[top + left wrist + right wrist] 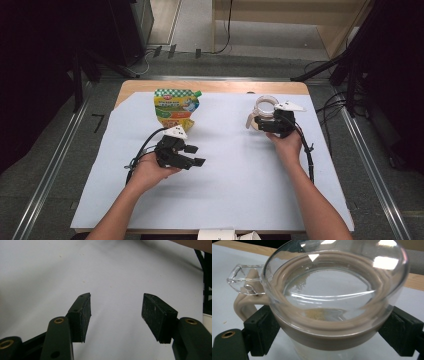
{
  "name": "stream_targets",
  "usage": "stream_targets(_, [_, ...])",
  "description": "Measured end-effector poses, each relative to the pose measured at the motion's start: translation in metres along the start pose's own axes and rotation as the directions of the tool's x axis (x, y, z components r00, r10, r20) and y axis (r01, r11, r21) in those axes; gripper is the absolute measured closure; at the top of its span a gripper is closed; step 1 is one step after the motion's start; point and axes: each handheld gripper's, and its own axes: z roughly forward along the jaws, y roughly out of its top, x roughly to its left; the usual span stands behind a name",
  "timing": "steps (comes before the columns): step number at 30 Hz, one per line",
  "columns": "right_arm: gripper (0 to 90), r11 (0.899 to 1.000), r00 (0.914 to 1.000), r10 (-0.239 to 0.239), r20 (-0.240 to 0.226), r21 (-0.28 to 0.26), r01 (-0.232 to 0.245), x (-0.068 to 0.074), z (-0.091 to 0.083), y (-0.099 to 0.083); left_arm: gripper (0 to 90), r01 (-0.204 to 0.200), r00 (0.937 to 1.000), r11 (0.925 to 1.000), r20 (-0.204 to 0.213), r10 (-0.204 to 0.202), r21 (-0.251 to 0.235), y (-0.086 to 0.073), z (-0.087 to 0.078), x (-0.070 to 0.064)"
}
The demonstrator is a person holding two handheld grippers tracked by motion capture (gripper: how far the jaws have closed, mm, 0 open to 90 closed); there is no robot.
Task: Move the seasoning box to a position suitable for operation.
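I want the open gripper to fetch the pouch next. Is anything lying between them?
Nothing visible: only bare white table cover lies between the left gripper and the green-and-yellow pouch. The right gripper clamps the glass cup, off to the side.

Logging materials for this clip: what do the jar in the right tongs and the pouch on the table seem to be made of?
The jar looks like clear glass or hard plastic: see-through and glossy, with bright highlights on its domed lid. Its band and handle look matte beige, perhaps silicone. The right tongs grip it at both sides. The pouch looks like printed plastic film, green and yellow, with a corner spout.
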Motion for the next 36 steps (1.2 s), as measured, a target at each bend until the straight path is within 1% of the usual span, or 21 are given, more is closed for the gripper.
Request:
stream_targets(2, [11.8, 1.000, 0.9999, 0.002, -0.010, 0.002, -0.002, 0.001, -0.001, 0.000, 41.6, 0.004, 1.0000, 1.0000, -0.002, -0.004, -0.008, 0.000, -0.002, 0.001])
stream_targets(6, [11.8, 1.000, 0.9998, -0.009, -0.016, -0.008, 0.009, 0.005, -0.004, 0.002, 41.6, 0.006, 0.9999, 0.9999, -0.008, -0.006, -0.013, 0.000, -0.003, 0.002])
stream_targets(7, [11.8, 1.000, 0.9995, -0.013, -0.028, -0.017, 0.012, 0.008, -0.008, 0.004, 41.6, 0.008, 0.9999, 0.9998, -0.009, -0.008, -0.017, 0.000, -0.004, 0.004])
stream_targets(8, [11.8, 1.000, 0.9995, -0.013, -0.028, -0.017, 0.012, 0.008, -0.008, 0.004, 41.7, 0.008, 0.9999, 0.9998, -0.009, -0.008, -0.017, 0.000, -0.004, 0.004])
stream_targets(9, [11.8, 1.000, 0.9992, -0.018, -0.037, -0.024, 0.017, 0.012, -0.013, 0.007, 41.7, 0.011, 0.9999, 0.9996, -0.008, -0.011, -0.025, 0.000, -0.006, 0.004])
stream_targets(11, [11.8, 0.999, 0.9988, -0.020, -0.045, -0.028, 0.018, 0.015, -0.016, 0.007, 41.7, 0.010, 0.9999, 0.9996, -0.010, -0.010, -0.028, 0.001, -0.006, 0.005])
stream_targets(12, [11.8, 0.999, 0.9979, -0.021, -0.061, -0.032, 0.019, 0.020, -0.022, 0.008, 41.8, 0.010, 0.9999, 0.9995, -0.010, -0.011, -0.029, 0.001, -0.007, 0.005])
stream_targets(13, [11.8, 0.999, 0.9972, -0.023, -0.071, -0.037, 0.021, 0.023, -0.025, 0.009, 41.7, 0.035, 0.9994, 0.9990, 0.004, -0.035, -0.026, 0.002, -0.009, 0.006])
stream_targets(14, [11.8, 0.999, 0.9966, -0.019, -0.080, -0.038, 0.016, 0.026, -0.028, 0.009, 41.7, 0.035, 0.9994, 0.9990, 0.004, -0.035, -0.026, 0.002, -0.009, 0.006])
stream_targets(15, [11.8, 0.999, 0.9957, -0.022, -0.090, -0.039, 0.019, 0.029, -0.031, 0.009, 41.7, 0.051, 0.9986, 0.9985, 0.017, -0.051, -0.020, 0.004, -0.010, 0.007])
stream_targets(16, [11.8, 0.999, 0.9957, -0.022, -0.090, -0.039, 0.019, 0.029, -0.031, 0.009, 41.7, 0.051, 0.9986, 0.9985, 0.017, -0.051, -0.020, 0.004, -0.010, 0.007])
stream_targets(17, [11.8, 0.999, 0.9938, -0.023, -0.108, -0.039, 0.019, 0.036, -0.037, 0.009, 41.7, 0.034, 0.9994, 0.9993, 0.011, -0.034, -0.014, 0.004, -0.012, 0.006])
stream_targets(18, [11.8, 0.999, 0.9938, -0.023, -0.108, -0.039, 0.019, 0.036, -0.037, 0.009, 41.7, 0.034, 0.9994, 0.9993, 0.011, -0.034, -0.014, 0.004, -0.012, 0.006])
stream_targets(19, [11.8, 0.999, 0.9928, -0.032, -0.116, -0.041, 0.028, 0.040, -0.040, 0.009, 41.7, 0.029, 0.9995, 0.9995, 0.011, -0.029, -0.014, 0.004, -0.012, 0.006])
stream_targets(22, [11.8, 0.998, 0.9890, -0.057, -0.136, -0.042, 0.051, 0.052, -0.050, 0.007, 41.7, 0.034, 0.9993, 0.9992, 0.014, -0.034, -0.023, 0.004, -0.014, 0.006])
stream_targets(25, [11.8, 0.997, 0.9869, -0.067, -0.147, -0.045, 0.061, 0.062, -0.057, 0.004, 41.7, 0.036, 0.9993, 0.9990, 0.013, -0.035, -0.025, 0.004, -0.013, 0.007])
stream_targets(27, [11.8, 0.997, 0.9845, -0.075, -0.159, -0.039, 0.070, 0.068, -0.062, 0.002, 41.8, 0.030, 0.9995, 0.9994, 0.009, -0.030, -0.017, 0.004, -0.013, 0.007])
stream_targets(29, [11.8, 0.996, 0.9792, -0.091, -0.181, -0.031, 0.087, 0.078, -0.068, -0.001, 41.8, 0.033, 0.9994, 0.9993, 0.012, -0.033, -0.019, 0.004, -0.014, 0.008])
stream_targets(33, [11.8, 0.993, 0.9700, -0.119, -0.212, -0.015, 0.118, 0.091, -0.072, -0.006, 42.0, 0.045, 0.9989, 0.9987, 0.015, -0.045, -0.022, 0.003, -0.014, 0.009])
stream_targets(36, [11.8, 0.993, 0.9618, -0.119, -0.247, -0.006, 0.121, 0.101, -0.076, -0.012, 42.0, 0.042, 0.9991, 0.9988, 0.012, -0.041, -0.025, 0.003, -0.015, 0.009])
